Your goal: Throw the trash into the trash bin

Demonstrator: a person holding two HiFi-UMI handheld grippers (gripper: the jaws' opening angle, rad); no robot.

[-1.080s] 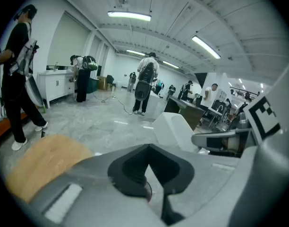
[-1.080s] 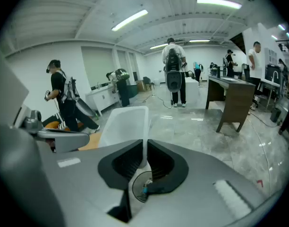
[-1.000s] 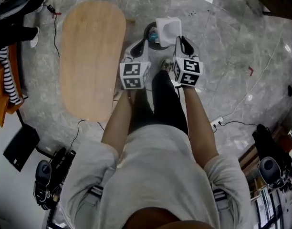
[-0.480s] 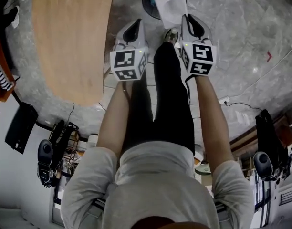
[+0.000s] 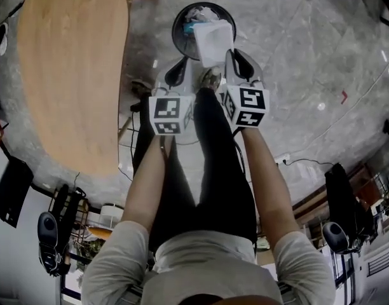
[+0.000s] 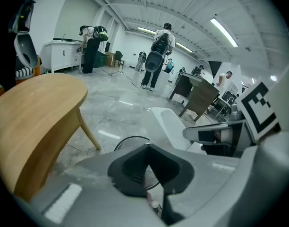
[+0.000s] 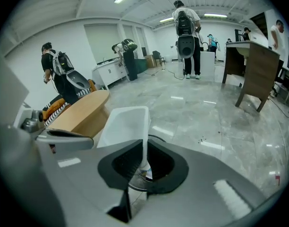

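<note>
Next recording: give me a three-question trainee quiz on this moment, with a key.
1. What does the right gripper grip? A white container; B a bottle; C nothing.
2. True or false: the trash bin is empty.
3. Fill in: the bin stands on the ____ beside the wooden table.
Key: 1 A; 2 false, there is trash inside; 3 floor.

The container (image 5: pixel 213 40) in my right gripper (image 5: pixel 238 61) is white, the trash bin (image 5: pixel 178 33) beyond it black, the table (image 5: pixel 67 68) to its left pale wood.
</note>
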